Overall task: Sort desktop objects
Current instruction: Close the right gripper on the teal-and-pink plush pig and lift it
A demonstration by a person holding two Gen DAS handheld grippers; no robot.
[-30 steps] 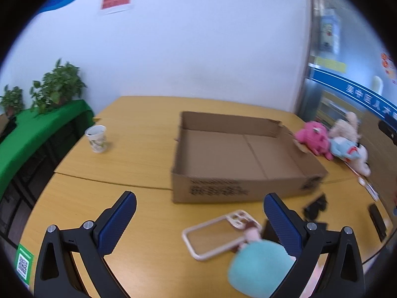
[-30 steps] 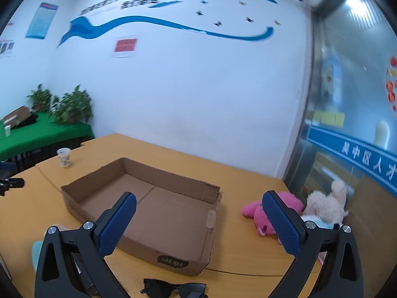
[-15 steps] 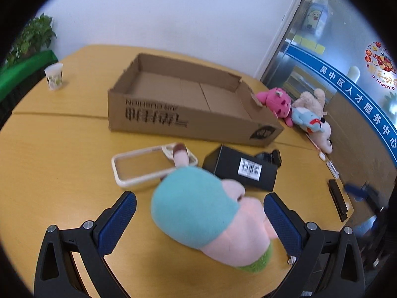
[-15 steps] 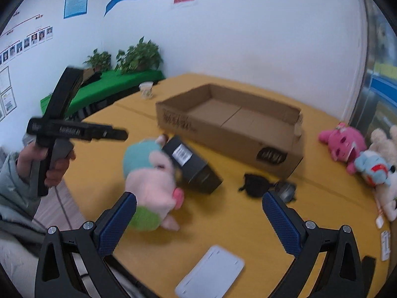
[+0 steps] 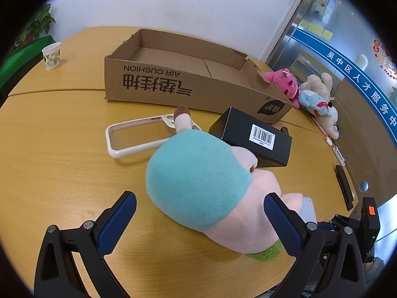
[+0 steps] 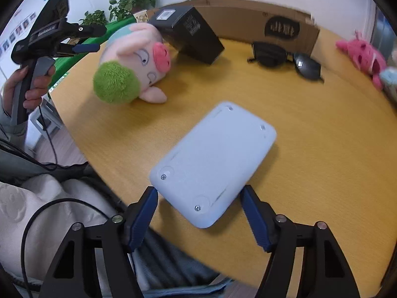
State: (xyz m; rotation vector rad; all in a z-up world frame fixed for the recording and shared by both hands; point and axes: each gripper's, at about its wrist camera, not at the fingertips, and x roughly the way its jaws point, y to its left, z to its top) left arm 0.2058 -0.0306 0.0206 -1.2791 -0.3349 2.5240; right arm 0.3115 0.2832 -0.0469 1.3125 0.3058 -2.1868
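A pig plush with a teal cap lies on the wooden table; it also shows in the right wrist view. My left gripper is open around the plush's near end, one finger on each side, not squeezing it. A pale grey flat device lies near the table's front edge. My right gripper is open, its fingers straddling the device's near end. An open cardboard box stands behind, empty inside.
A black box with a barcode, a white phone case and black sunglasses lie by the cardboard box. Plush toys lie at the right. A paper cup stands far left. A black bar lies near the right edge.
Both grippers dropped and tilted down towards the table. The left one closed in on the pig plush. The right one came down over the grey device near the front edge.
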